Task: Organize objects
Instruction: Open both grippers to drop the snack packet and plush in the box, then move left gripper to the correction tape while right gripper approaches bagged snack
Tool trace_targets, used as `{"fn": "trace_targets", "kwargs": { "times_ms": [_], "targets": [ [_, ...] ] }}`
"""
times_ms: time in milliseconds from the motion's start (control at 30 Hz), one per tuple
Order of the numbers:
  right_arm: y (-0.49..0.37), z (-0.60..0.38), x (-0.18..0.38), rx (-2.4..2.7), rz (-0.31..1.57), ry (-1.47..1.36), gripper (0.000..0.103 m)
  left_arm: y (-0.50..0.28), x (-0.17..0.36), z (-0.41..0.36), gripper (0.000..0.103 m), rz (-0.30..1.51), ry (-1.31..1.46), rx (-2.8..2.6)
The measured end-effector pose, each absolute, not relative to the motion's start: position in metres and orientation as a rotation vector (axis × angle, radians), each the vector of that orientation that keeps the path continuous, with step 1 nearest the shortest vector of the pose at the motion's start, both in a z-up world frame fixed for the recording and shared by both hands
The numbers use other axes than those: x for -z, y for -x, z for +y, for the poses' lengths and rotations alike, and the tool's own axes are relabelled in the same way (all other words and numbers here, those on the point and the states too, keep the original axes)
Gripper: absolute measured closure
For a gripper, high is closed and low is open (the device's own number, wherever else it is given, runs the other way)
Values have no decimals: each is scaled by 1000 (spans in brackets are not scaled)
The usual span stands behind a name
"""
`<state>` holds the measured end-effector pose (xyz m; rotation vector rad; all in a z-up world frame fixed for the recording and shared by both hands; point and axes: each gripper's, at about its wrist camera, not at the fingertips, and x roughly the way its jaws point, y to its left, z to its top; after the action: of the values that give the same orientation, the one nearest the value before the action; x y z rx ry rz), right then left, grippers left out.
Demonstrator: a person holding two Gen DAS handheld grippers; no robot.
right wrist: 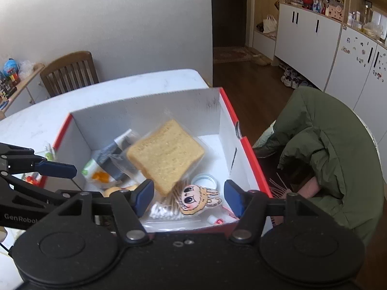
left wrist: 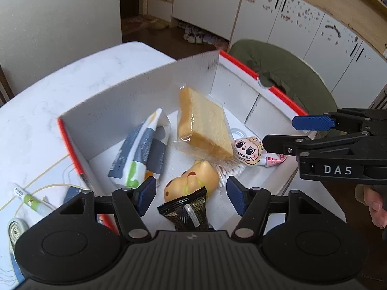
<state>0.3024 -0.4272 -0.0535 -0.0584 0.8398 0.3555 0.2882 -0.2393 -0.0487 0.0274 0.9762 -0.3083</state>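
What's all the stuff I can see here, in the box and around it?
Box: one, white inside, red rim, on the table.
Wrapped bread slice: one, golden, tilted in the box, touched by neither claw.
Paper packet: one, white and grey, left part of the box.
Squishy toy: one, yellow-tan, near side of the box.
Black snack packet: one, beside that toy.
Cartoon face charm: one, cream, on the box floor.
Cotton swabs: a bunch, white, beside the charm.
Round lid: one, white, right part of the box.
Table: one, white.
Green coat: one, on a chair to the right.
Left claw: open, blue pads.
Right claw: open, blue pads.
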Motion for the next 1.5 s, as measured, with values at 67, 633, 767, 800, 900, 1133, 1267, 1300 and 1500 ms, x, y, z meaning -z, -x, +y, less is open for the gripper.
{"fn": "trace_targets", "kwargs": {
  "times_ms": [67,633,767,800,900,1133,1267,1300,1500],
  "targets": [
    [-297,-427,48,-365,827,44,37,-282,43,-234,40,958,-14,302],
    [-236,-371,9,-446,692,140,11,-210,0,-164,29,810,42,246],
    [-225,-352,6,-465,691,126,5,-195,1,-139,23,812,71,211],
    [-222,-347,6,-472,690,125,5,-192,1,-132,23,815,77,201],
    [-213,-330,6,-492,697,124,4,-183,4,-110,23,827,91,168],
    [-193,-289,13,-541,731,131,4,-168,14,-56,18,840,131,82],
    [-183,-263,19,-577,748,150,5,-163,20,-29,6,846,128,38],
    [-181,-257,21,-583,751,156,5,-162,22,-24,4,845,125,27],
    [-174,-223,34,-620,783,180,5,-160,37,2,2,855,106,-6]
  ]
}}
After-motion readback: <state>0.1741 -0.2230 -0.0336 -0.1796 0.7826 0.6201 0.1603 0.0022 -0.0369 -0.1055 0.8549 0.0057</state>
